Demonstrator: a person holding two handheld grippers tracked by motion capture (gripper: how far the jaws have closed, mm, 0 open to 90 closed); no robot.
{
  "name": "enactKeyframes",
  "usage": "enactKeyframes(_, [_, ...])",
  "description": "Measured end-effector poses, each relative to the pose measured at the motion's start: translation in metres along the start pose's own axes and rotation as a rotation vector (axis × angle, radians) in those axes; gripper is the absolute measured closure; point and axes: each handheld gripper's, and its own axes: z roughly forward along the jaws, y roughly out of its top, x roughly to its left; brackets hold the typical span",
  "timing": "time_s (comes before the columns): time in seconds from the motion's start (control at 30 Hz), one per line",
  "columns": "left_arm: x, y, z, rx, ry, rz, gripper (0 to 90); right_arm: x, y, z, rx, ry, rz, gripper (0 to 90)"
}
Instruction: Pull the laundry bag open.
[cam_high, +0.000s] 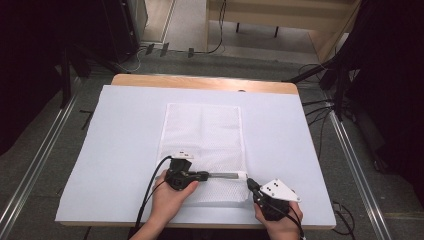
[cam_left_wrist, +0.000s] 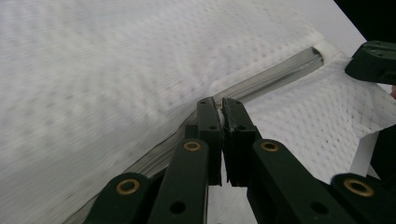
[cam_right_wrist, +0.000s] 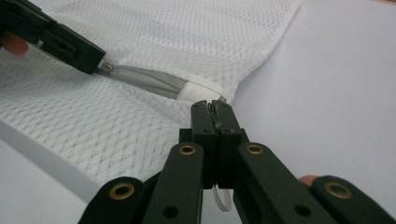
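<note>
Nearest the tabletop's front edge, the right gripper (cam_high: 251, 184) sits toward the right side, a hand (cam_high: 276, 223) wrapped around its body; its jaws are clenched on the right edge of the white mesh bag (cam_high: 203, 131), pinching fabric just beside the end of the zipper (cam_high: 223, 175). In the right gripper view a thin white strap (cam_right_wrist: 221, 199) hangs below those closed jaws.

A little farther in and to the left, the left gripper (cam_high: 204, 175) lies over the bag's near portion, held by the other hand (cam_high: 170, 199), its black cable (cam_high: 150, 192) trailing off the front edge. Its jaws are squeezed together on something small and pale on the zipper line, probably the pull, though that is too small to be sure of. The zipper stands partly parted between the two grippers.

The bag lies flat at the middle of the white sheet (cam_high: 120, 150), its far edge reaching toward the back. Beyond the sheet, a strip of wooden tabletop (cam_high: 150, 80) shows along the far edge
</note>
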Motion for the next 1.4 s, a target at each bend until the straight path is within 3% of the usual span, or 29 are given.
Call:
enactKeyframes(0.07, [0.007, -0.003, -0.008, -0.011, 0.011, -0.011, 88.1, 0.001, 0.0, 0.0, 0.0, 0.0, -0.002, 90.0])
enactKeyframes(0.13, [0.015, -0.007, -0.017, -0.025, 0.054, -0.015, 88.1, 0.002, 0.0, -0.001, 0.001, -0.004, -0.006, 90.0])
enactKeyframes(0.2, [0.019, -0.009, -0.021, -0.03, 0.054, -0.022, 88.1, 0.001, 0.0, -0.002, -0.002, -0.025, -0.014, 90.0])
enactKeyframes(0.23, [0.03, -0.013, -0.031, -0.043, 0.058, -0.053, 88.1, -0.001, 0.0, -0.003, -0.003, -0.019, -0.005, 90.0])
enactKeyframes(0.37, [0.048, -0.022, -0.051, -0.065, 0.088, -0.093, 88.1, -0.003, 0.0, -0.003, -0.001, -0.021, 0.009, 90.0])
enactKeyframes(0.6, [0.068, -0.033, -0.077, -0.096, 0.134, -0.122, 88.1, -0.003, 0.0, -0.003, -0.002, -0.025, 0.006, 90.0])
enactKeyframes(0.7, [0.073, -0.038, -0.084, -0.095, 0.123, -0.135, 88.1, -0.004, -0.001, -0.003, 0.001, -0.025, 0.008, 90.0])
enactKeyframes(1.03, [0.077, -0.044, -0.096, -0.096, 0.124, -0.121, 88.2, -0.004, -0.001, -0.001, 0.02, -0.029, 0.007, 90.0])
enactKeyframes(1.13, [0.078, -0.047, -0.099, -0.101, 0.125, -0.125, 88.2, -0.003, -0.002, 0.001, 0.031, -0.033, -0.012, 90.0])
enactKeyframes(1.2, [0.08, -0.048, -0.103, -0.107, 0.121, -0.136, 88.2, -0.001, -0.001, 0.0, 0.034, -0.038, -0.014, 90.0])
enactKeyframes(1.27, [0.082, -0.051, -0.111, -0.131, 0.152, -0.15, 88.2, 0.0, -0.001, -0.002, 0.032, -0.053, -0.018, 90.0])
enactKeyframes(1.33, [0.086, -0.055, -0.114, -0.135, 0.13, -0.169, 88.3, -0.001, 0.0, -0.004, 0.026, -0.032, -0.005, 90.0])
enactKeyframes(1.37, [0.086, -0.057, -0.114, -0.133, 0.134, -0.168, 88.2, 0.0, 0.0, -0.005, 0.023, -0.025, -0.008, 90.0])
enactKeyframes(1.4, [0.086, -0.057, -0.114, -0.133, 0.134, -0.168, 88.2, 0.004, 0.001, -0.005, 0.025, -0.04, -0.045, 90.0])
